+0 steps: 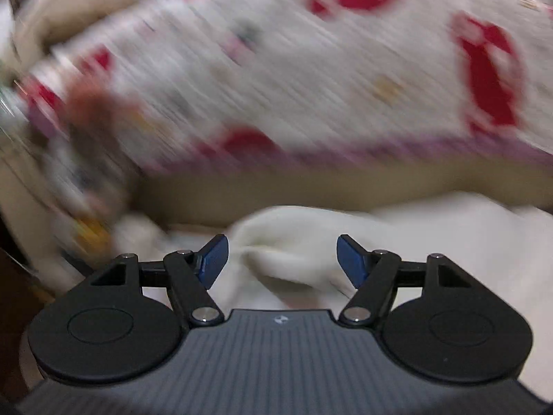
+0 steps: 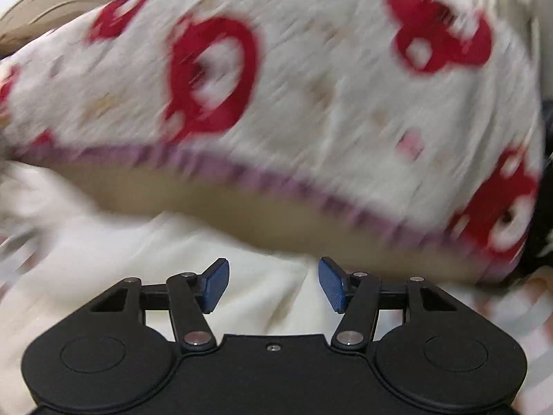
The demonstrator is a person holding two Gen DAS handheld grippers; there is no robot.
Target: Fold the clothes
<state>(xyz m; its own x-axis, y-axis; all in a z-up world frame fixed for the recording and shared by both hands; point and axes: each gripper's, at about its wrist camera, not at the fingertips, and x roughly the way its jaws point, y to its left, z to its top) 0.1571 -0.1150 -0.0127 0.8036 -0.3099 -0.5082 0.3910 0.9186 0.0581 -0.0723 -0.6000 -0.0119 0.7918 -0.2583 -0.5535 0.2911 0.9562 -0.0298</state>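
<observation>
A white garment with red prints is being seen spread across a tan surface, its purple-edged hem running side to side, long axis crosswise. A cream cloth is being approached just ahead. The left gripper and right gripper are being held released, nothing between them. The wrong layer could be pinched, since the blur is hiding the edges.

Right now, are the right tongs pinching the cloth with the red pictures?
No. The right tongs stand open over plain cream fabric, and the red-patterned cloth lies farther ahead, clear of both blue pads.
</observation>
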